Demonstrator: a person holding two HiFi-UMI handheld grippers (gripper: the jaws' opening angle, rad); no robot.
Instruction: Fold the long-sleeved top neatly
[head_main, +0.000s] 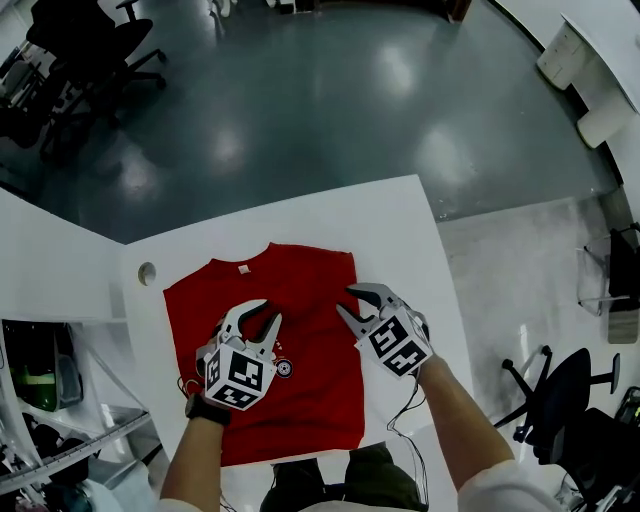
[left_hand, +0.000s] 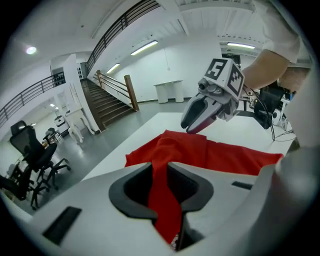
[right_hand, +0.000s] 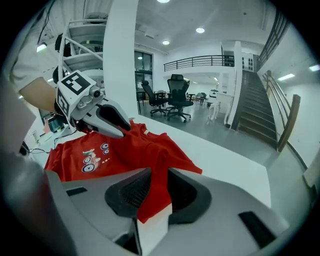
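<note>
Left claw (head_main: 268, 312) and right claw (head_main: 347, 300) hang spread over the red top (head_main: 310, 385) at frame centre; we lower both evenly to the bench (head_main: 400, 220), then pinch cloth squarely.

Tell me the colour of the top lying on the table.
The top is red, with a small print on it; the head view shows it best.

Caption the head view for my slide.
Left gripper and right gripper poised over a red fabric top lying flat on a white rectangular table.
</note>
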